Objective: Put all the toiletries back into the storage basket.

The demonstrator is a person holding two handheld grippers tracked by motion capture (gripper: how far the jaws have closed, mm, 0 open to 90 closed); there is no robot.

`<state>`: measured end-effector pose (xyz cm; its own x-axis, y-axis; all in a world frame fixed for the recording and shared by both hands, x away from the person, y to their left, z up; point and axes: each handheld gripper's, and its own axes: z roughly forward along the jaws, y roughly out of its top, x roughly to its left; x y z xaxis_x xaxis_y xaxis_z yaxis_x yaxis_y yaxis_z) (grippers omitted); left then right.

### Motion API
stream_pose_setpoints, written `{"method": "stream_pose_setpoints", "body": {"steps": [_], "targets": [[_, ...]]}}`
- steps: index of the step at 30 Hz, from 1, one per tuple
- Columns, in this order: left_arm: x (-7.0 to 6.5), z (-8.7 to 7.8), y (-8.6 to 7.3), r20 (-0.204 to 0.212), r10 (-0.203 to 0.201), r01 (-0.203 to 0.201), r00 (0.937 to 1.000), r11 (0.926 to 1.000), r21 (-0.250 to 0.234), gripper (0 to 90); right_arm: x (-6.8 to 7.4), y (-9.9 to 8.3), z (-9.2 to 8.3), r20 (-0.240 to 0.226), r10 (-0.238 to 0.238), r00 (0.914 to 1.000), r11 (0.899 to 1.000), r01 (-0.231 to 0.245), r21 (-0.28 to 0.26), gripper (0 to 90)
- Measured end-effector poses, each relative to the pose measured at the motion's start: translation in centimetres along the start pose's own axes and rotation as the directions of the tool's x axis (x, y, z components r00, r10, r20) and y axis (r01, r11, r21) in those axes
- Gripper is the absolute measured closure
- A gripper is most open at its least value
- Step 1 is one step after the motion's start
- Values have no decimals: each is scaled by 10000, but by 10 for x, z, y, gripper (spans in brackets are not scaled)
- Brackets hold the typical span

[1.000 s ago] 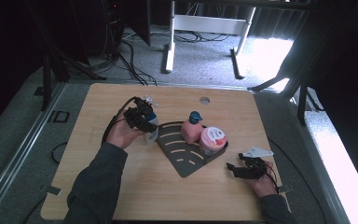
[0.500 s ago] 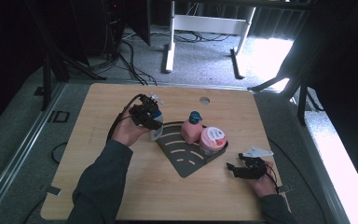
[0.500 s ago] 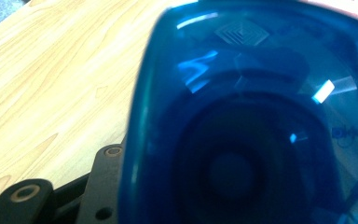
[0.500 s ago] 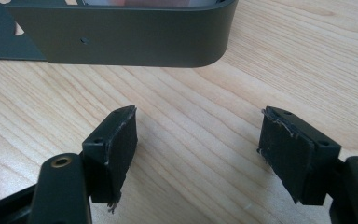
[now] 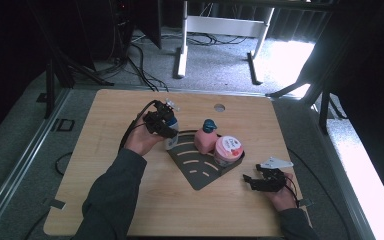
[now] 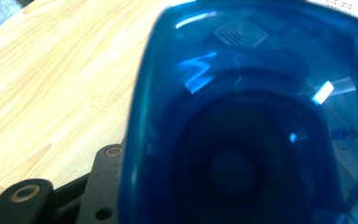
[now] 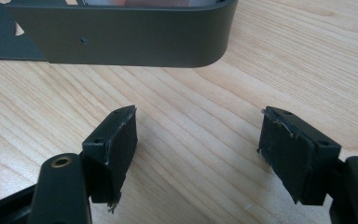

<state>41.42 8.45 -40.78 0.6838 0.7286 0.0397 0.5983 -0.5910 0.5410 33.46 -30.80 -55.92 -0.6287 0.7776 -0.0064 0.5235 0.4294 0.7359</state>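
**Blue bottle gripped at the rack's left corner**

Blue bottle [image 6: 261, 121] sits clamped in the left gripper [image 5: 166, 125], touching the dark rack [image 5: 200, 172] (pink bottle [image 5: 206, 140] and pink tub [image 5: 228, 149] stand inside). Right gripper [image 7: 198, 154], just beside the rack's right corner, gapes empty over the table [image 5: 105, 115].

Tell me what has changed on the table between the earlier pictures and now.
The left claw, closed on a blue container, has shifted a little toward the dark fan-shaped tray and now holds it at the tray's left edge. The right claw stayed open and in place on the wooden table. The pink bottle and the pink tub in the tray have not moved.
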Motion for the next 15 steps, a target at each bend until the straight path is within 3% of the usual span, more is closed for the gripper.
{"method": "stream_pose_setpoints", "body": {"steps": [15], "targets": [[-1, 12, 4, 98, -54, 53, 9999, 10000, 63, 553, 0, 0, 0, -9, 6, 10000, 10000, -6, 7, 273]]}}
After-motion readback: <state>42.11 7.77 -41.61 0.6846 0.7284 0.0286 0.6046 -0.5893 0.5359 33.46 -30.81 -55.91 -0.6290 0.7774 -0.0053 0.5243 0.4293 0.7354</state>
